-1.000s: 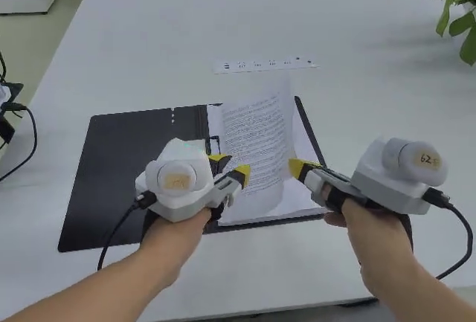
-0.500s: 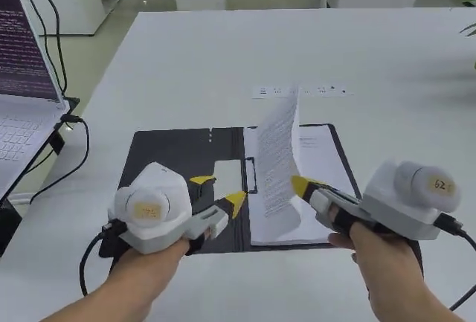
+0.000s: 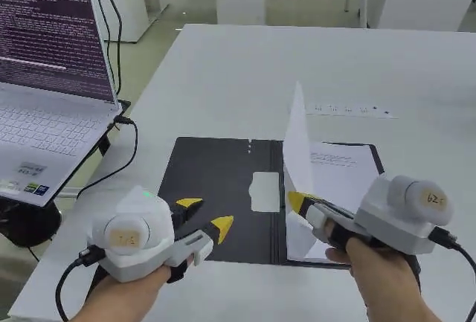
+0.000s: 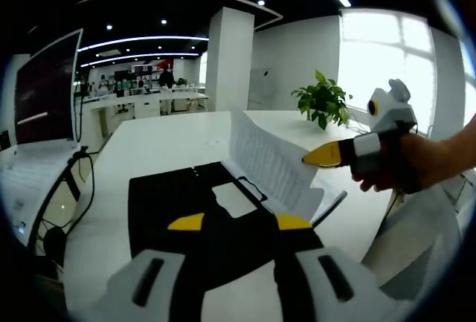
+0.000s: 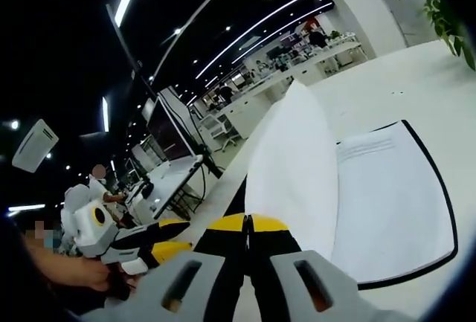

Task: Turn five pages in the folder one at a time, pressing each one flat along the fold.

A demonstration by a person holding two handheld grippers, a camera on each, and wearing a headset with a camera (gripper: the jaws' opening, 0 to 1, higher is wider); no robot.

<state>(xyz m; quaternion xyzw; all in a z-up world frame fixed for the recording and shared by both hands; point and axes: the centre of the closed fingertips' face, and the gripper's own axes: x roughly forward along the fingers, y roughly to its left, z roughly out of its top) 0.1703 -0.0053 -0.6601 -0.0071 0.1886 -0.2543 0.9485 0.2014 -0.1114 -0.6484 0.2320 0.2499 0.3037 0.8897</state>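
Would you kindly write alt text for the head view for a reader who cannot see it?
The right gripper pinches a page and holds it upright over an open black folder on a white table. The left gripper hovers open by the folder's left cover.

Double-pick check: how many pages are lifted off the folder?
1. One page stands upright near the fold, pinched at its lower edge by the right gripper; the rest lie flat on the right side of the folder. A sheet stuck behind it could be hidden.
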